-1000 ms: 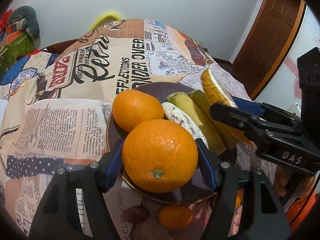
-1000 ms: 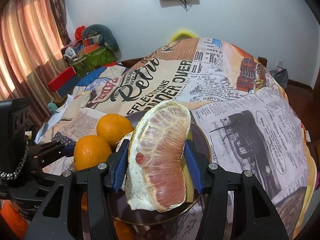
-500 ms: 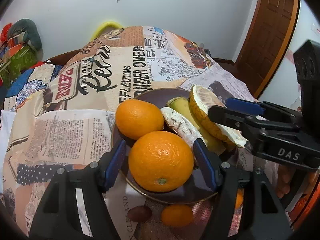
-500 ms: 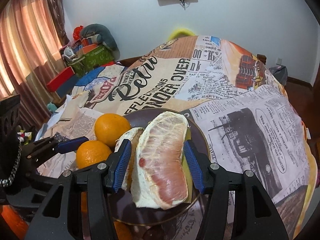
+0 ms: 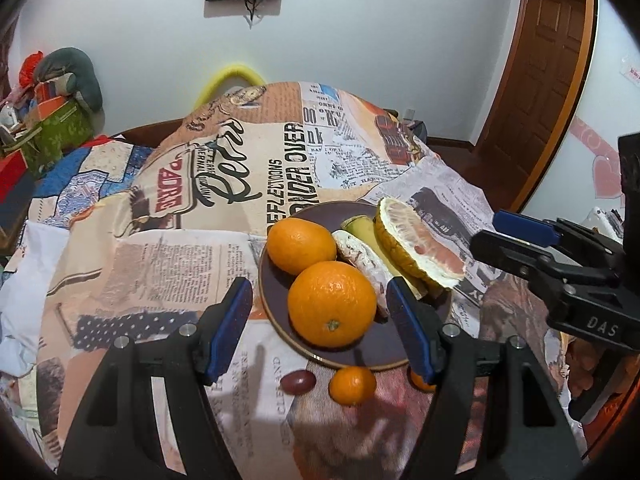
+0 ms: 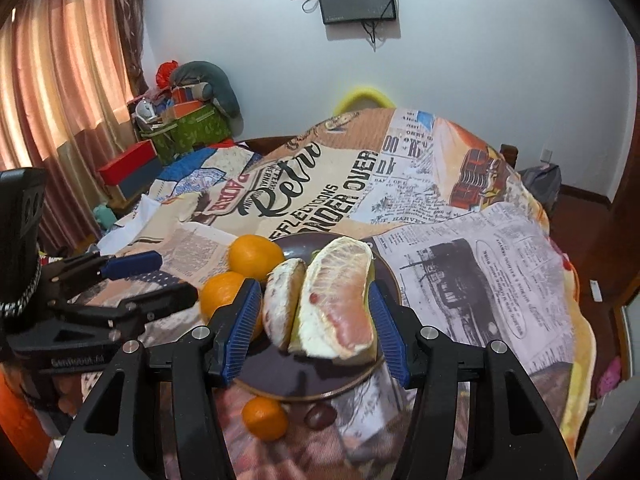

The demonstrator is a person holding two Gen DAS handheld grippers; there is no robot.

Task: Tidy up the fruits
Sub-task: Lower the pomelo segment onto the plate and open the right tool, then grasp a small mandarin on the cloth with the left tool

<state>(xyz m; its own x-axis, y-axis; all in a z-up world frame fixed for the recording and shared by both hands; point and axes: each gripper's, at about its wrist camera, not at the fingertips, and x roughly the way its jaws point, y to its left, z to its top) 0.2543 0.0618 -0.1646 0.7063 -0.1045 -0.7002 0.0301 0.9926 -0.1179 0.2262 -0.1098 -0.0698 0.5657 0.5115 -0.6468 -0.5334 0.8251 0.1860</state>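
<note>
Centrally, a dark brown plate point(image 5: 384, 350) rests on the newspaper-print cloth point(image 5: 168, 264) covering the surface. Two oranges point(image 5: 332, 304) lie on the plate's left half, one behind the other; two pomelo wedges point(image 6: 340, 304) lean beside them on the right. The left gripper point(image 5: 320, 328) hovers before the nearer orange, its blue-padded fingers point(image 5: 228, 324) apart and touching nothing. The right gripper point(image 6: 312, 328) hangs at the plate's near edge, fingers spread on either side of the wedges; contact with the fruit cannot be told. Off the plate, on the cloth near its front rim, lie a small mandarin point(image 5: 352, 385) and a dark reddish fruit point(image 5: 297, 382), just beside each other.
</note>
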